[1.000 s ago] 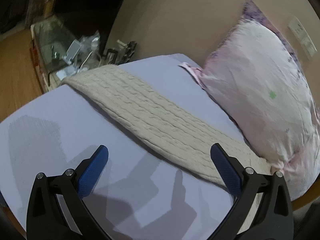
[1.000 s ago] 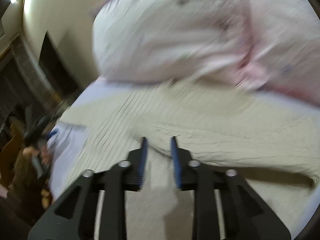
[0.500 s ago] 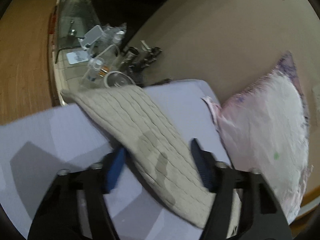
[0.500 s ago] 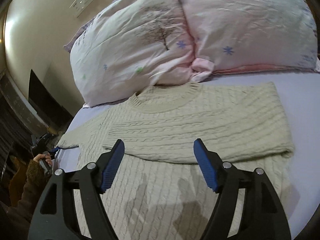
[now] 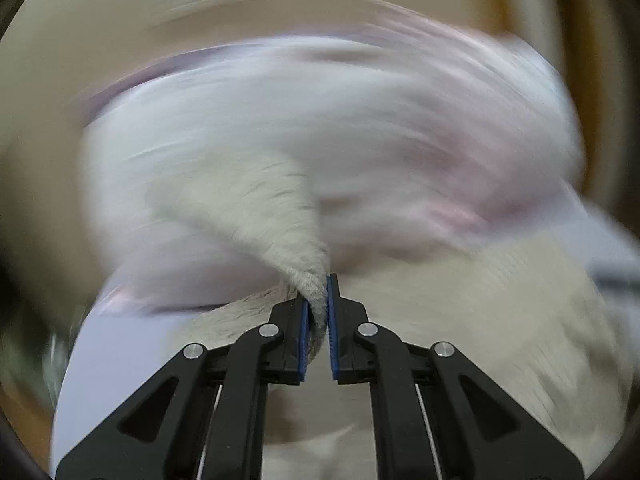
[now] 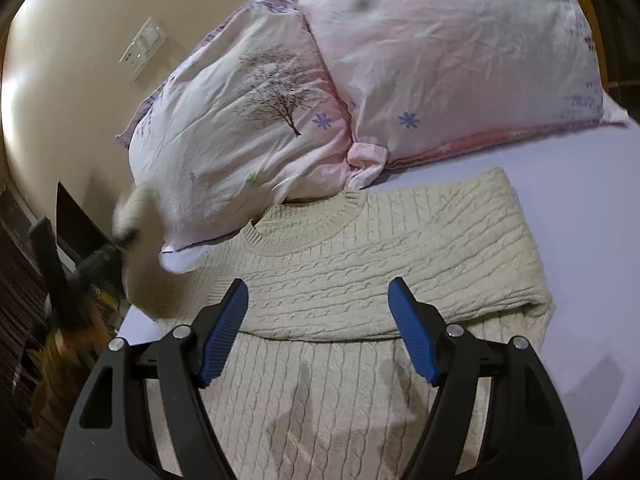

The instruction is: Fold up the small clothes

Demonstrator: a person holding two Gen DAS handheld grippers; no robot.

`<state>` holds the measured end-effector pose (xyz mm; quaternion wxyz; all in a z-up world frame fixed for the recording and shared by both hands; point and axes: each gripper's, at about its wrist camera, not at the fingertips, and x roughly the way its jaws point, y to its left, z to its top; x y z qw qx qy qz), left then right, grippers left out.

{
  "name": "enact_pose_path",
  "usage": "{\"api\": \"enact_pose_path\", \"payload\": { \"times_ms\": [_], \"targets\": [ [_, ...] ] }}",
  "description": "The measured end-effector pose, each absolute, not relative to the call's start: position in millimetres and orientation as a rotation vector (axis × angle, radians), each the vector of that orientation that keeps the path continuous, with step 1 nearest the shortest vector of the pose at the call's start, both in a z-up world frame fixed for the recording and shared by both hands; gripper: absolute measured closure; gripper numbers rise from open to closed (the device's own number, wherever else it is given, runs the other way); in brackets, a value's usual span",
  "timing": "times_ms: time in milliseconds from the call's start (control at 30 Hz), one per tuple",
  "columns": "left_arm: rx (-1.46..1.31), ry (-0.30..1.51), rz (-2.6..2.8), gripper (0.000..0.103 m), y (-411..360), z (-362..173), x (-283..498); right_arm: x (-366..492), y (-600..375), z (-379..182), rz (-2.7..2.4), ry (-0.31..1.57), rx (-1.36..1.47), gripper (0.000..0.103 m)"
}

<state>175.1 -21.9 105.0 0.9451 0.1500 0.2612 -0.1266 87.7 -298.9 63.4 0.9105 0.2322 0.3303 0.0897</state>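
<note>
Our left gripper has its fingers clamped on the sweater's sleeve, lifted ahead; the sweater lies crosswise beyond our right gripper, fingers apart.

- Your left tool is squeezed almost shut, its two blue pads pinching a bit of the cream sweater between them.
- Your right tool is wide open, holding nothing, its blue pads far apart above the sweater.
</note>
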Motion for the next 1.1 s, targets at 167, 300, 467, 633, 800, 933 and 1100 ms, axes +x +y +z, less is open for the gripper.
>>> {"api": "enact_pose_path", "payload": {
  "times_ms": [167,300,467,633,800,933,1100],
  "targets": [
    [0.651,0.61,-0.434,0.091,-139,23,144,98,-320,46,0.178,0.758,0.584,0.032],
    [0.468,0.62,-0.401,0.047,-86,49,132,103,-341,40,0.147,0.8,0.639,0.043],
    [0.221,0.707,-0.313,0.039,17,68,102,124,-353,30,0.075,0.834,0.656,0.05],
    [-0.082,0.86,-0.249,0.038,111,49,71,149,-340,15,0.012,0.884,0.519,0.09],
    [-0.334,0.907,-0.325,0.037,148,28,38,119,-363,30,-0.085,0.779,0.549,0.091],
    [-0.361,0.953,-0.339,0.037,144,9,28,84,-371,30,-0.039,0.806,0.564,0.055],
    [-0.356,0.938,-0.366,0.035,142,7,5,14,-385,27,-0.042,0.812,0.539,0.04]
  ]
}}
